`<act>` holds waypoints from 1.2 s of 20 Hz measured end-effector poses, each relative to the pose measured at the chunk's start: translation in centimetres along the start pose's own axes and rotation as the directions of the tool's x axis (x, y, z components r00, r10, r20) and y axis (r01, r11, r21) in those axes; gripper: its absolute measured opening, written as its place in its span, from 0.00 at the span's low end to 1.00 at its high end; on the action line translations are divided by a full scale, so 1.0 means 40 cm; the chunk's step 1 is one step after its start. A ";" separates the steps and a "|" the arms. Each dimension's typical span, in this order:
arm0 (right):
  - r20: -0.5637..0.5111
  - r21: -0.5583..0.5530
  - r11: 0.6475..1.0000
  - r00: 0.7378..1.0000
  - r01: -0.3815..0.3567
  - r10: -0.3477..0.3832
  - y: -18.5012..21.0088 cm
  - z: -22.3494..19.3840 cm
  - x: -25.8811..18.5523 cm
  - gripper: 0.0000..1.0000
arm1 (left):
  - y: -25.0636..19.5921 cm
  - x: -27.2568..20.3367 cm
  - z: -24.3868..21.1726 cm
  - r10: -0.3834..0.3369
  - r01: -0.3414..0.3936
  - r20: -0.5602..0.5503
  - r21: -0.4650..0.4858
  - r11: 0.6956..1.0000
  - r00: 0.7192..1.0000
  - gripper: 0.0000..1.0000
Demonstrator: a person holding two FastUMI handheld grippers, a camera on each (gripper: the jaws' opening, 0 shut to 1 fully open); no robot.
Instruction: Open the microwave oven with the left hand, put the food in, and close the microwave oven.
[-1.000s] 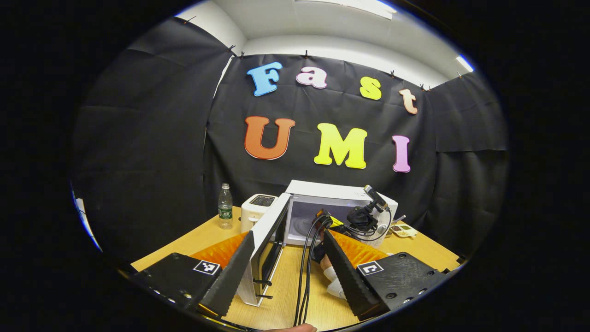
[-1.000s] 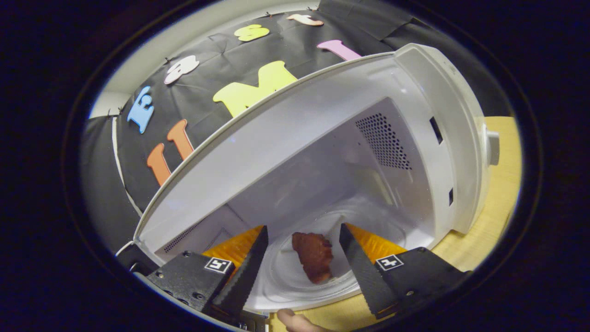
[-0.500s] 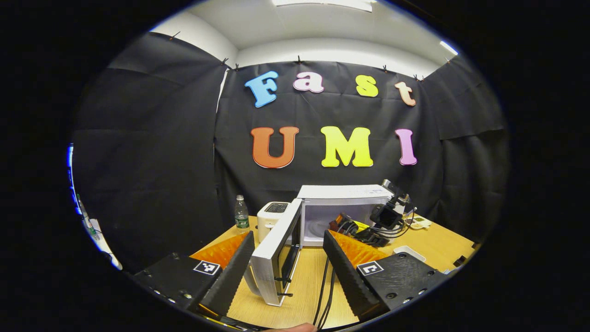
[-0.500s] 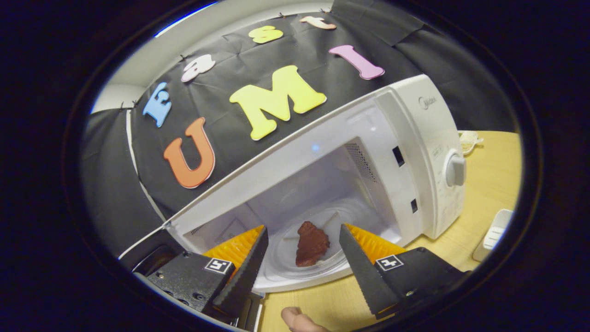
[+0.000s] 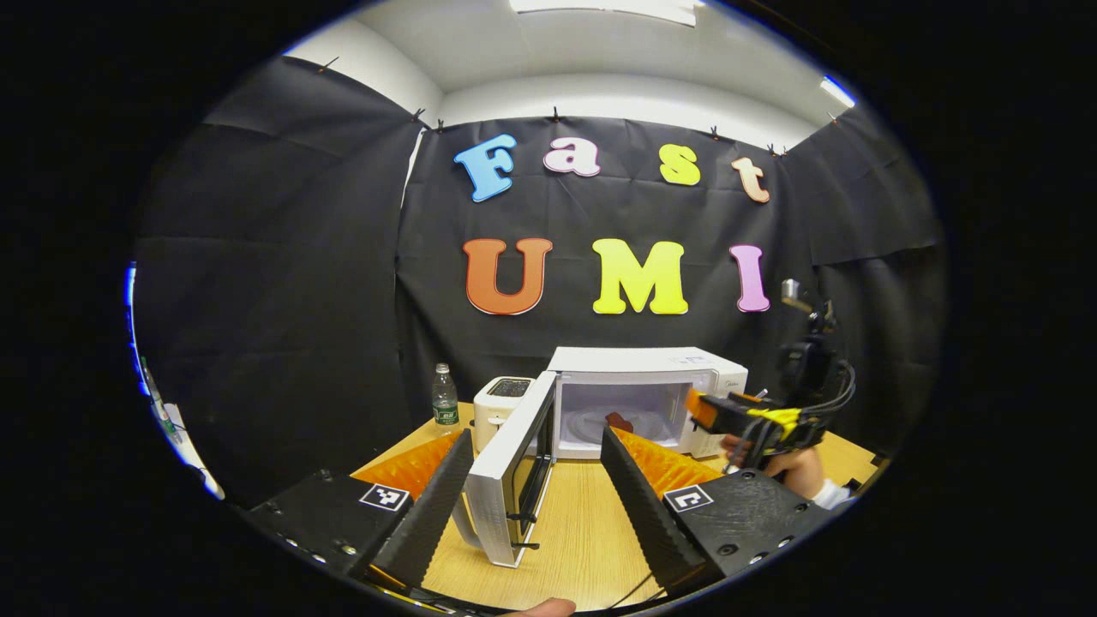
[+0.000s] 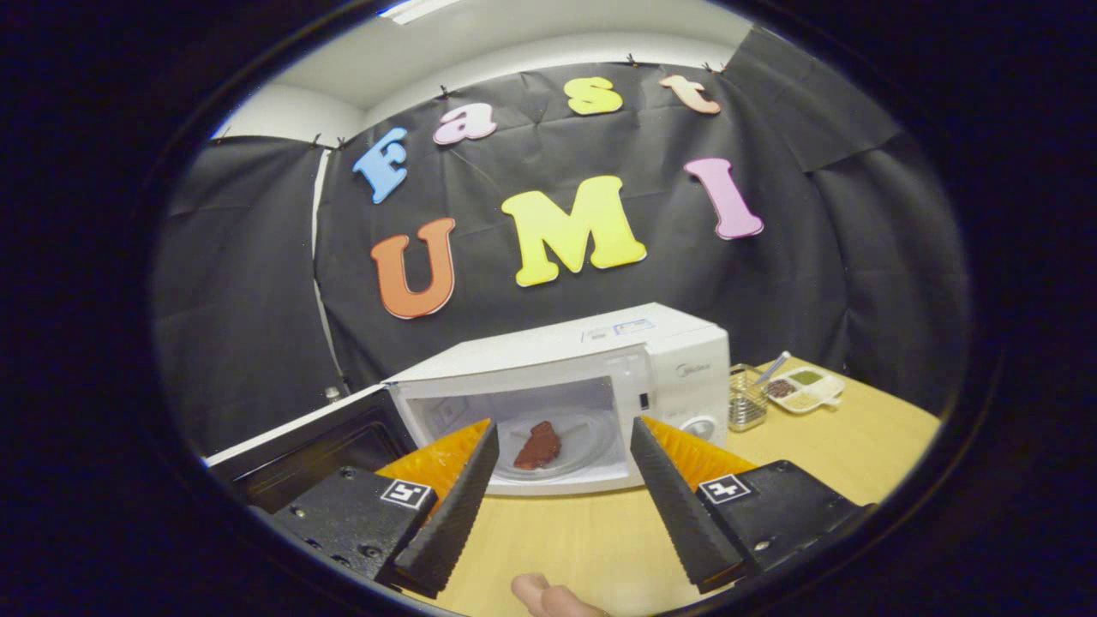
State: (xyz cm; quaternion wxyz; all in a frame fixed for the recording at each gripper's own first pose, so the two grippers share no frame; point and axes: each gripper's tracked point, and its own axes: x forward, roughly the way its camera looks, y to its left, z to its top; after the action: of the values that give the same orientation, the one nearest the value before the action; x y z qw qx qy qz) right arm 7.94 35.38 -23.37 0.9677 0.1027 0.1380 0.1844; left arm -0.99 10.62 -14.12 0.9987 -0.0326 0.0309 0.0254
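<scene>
On the wooden table: white microwave oven, door swung open
Inside: reddish-brown food piece on glass turntable
Left tool: spread, empty
Right tool: spread, empty

A white boxy microwave oven stands on the pale wooden counter, its dark-windowed door swung open to the left. A reddish-brown piece of food lies on the glass turntable inside. The right gripper hangs open and empty before it.
</scene>
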 end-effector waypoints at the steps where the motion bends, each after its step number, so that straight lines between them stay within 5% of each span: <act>1: -0.005 -0.006 1.000 1.000 -0.012 0.012 -0.015 0.026 -0.045 0.98 | 0.003 -0.007 0.006 0.006 -0.006 -0.001 0.005 1.000 1.000 0.92; 9: 0.083 -0.142 0.990 0.996 0.002 0.010 -0.209 0.231 -0.426 0.98 | 0.038 -0.057 0.021 0.034 -0.036 0.029 0.061 0.997 0.999 0.92; 15: 0.060 -0.125 0.990 0.996 0.068 -0.060 -0.334 0.236 -0.571 0.98 | 0.059 -0.069 0.008 0.026 -0.027 0.037 0.013 1.000 0.999 0.92; 16: 0.068 -0.132 0.988 0.995 0.086 -0.078 -0.354 0.243 -0.583 0.85 | 0.065 -0.062 0.001 0.028 -0.028 0.038 0.011 1.000 0.999 0.89; 17: 0.069 -0.127 0.987 0.994 0.095 -0.087 -0.365 0.243 -0.591 0.98 | 0.072 -0.061 -0.006 0.031 -0.032 0.032 0.023 0.999 0.999 0.66; 18: 0.065 -0.114 0.989 0.994 0.095 -0.088 -0.369 0.237 -0.597 0.98 | 0.092 -0.056 -0.009 0.052 -0.053 0.036 0.031 0.998 0.998 0.43; 20: 0.056 -0.090 0.993 0.996 0.078 -0.073 -0.367 0.229 -0.601 0.98 | 0.121 -0.040 -0.014 0.075 -0.077 0.037 0.055 0.996 0.997 0.16; 21: 0.055 -0.087 0.994 0.996 0.069 -0.064 -0.361 0.227 -0.602 0.86 | 0.136 -0.032 -0.027 0.089 -0.091 0.027 0.045 0.995 0.996 0.10; 22: 0.053 -0.092 0.994 0.997 0.058 -0.054 -0.356 0.224 -0.605 0.98 | 0.147 -0.020 -0.034 0.097 -0.098 0.019 0.026 0.995 0.995 0.01; 24: 0.055 -0.111 0.993 0.998 0.031 -0.025 -0.339 0.221 -0.614 0.98 | 0.188 0.002 -0.049 0.115 -0.115 0.018 0.010 0.993 0.993 0.00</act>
State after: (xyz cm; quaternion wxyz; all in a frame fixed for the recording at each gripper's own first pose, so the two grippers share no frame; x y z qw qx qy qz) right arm -6.86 12.24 -12.80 0.9778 0.0512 0.1030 0.1753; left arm -1.43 17.98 -16.55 0.9959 -0.0251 0.0240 0.0831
